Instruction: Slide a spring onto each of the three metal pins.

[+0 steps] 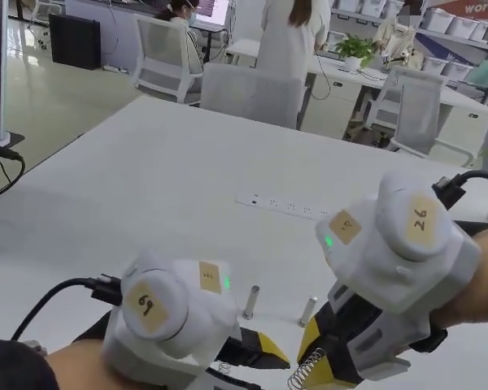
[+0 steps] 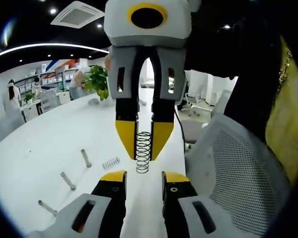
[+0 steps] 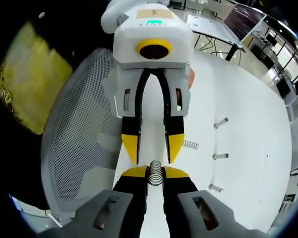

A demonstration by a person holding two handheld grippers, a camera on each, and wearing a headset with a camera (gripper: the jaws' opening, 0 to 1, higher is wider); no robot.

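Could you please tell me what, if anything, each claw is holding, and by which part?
The right claw pinches a spring near one end; the left claw holds nothing.

White left gripper (image 3: 153,150), label 69 (image 1: 146,305); right gripper (image 2: 144,144), label 26 (image 1: 420,219); yellow-tipped jaws; black cables (image 1: 49,297).

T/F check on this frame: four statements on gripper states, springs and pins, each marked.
1. The right gripper is shut on a spring. True.
2. The left gripper grips a spring too. False: its jaws stand open and empty.
3. All three pins are bare. True.
4. The loose spring sits on a pin. False: it lies on the table beside them.
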